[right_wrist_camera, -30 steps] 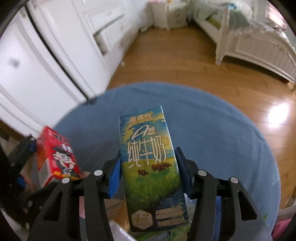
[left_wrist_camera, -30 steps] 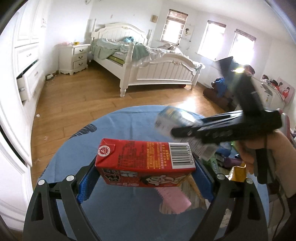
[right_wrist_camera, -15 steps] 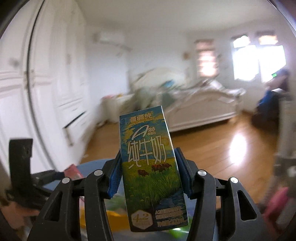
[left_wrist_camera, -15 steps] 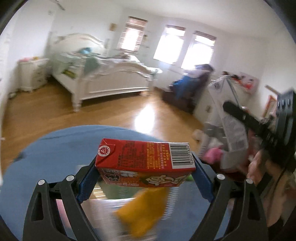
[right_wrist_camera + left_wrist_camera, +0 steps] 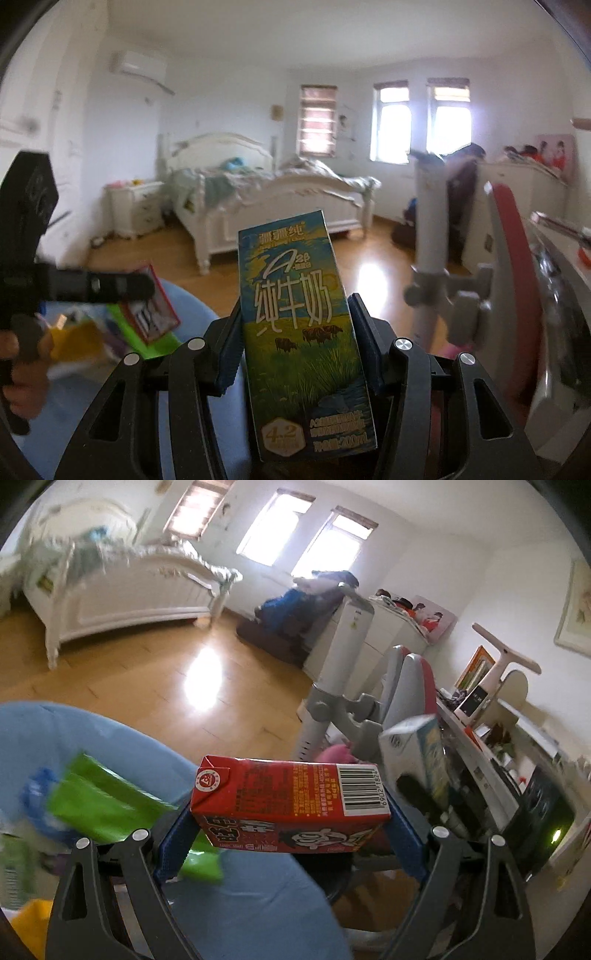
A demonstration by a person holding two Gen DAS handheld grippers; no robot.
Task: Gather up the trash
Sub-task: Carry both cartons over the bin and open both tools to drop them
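Left tongs pinch the red carton endwise; right tongs pinch the milk carton by its sides. Both probably light, crushable.

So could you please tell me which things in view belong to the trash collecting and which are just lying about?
Job: red drink carton in left tongs; milk carton in right tongs; green wrapper.
Lying about: bed, nightstand, desk chair.
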